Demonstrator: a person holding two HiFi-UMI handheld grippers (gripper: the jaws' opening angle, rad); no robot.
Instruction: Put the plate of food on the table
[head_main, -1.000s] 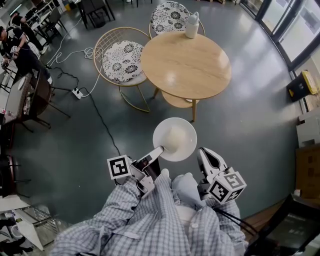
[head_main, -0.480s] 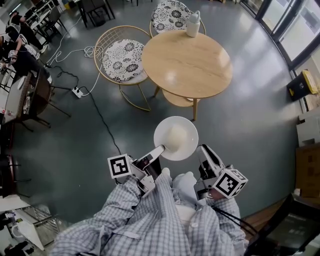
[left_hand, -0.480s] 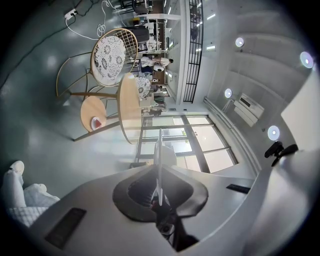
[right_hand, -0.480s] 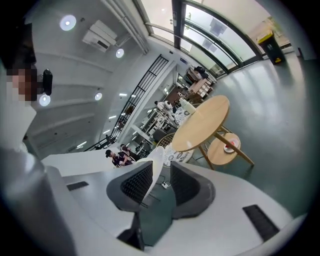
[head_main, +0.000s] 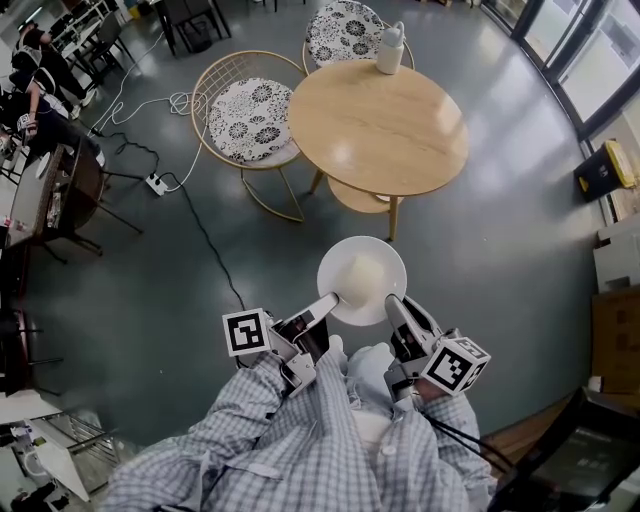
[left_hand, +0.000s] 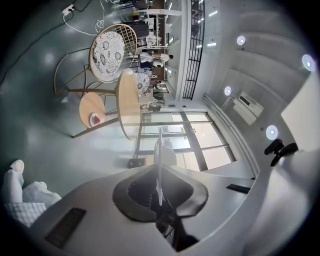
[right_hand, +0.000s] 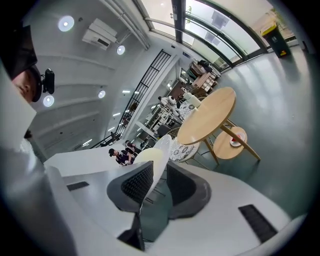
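Note:
A white plate (head_main: 362, 278) with a pale mound of food hangs above the floor, short of the round wooden table (head_main: 378, 125). My left gripper (head_main: 334, 299) is shut on the plate's near-left rim. In the left gripper view the plate (left_hand: 159, 162) shows edge-on, pinched between the pads. My right gripper (head_main: 391, 302) is at the near-right rim. In the right gripper view the plate's rim (right_hand: 159, 150) lies between the jaws of the right gripper (right_hand: 156, 175), against the left pad, with a gap to the right pad.
A white bottle (head_main: 390, 48) stands at the table's far edge. Two wire chairs with patterned cushions (head_main: 248, 120) (head_main: 345, 30) stand beside the table. A cable and power strip (head_main: 155, 185) lie on the floor at left. A low shelf (head_main: 360, 200) sits under the tabletop.
The plate and my left gripper have shifted slightly right. My right gripper has moved in from the right, and its jaws now straddle the plate's rim.

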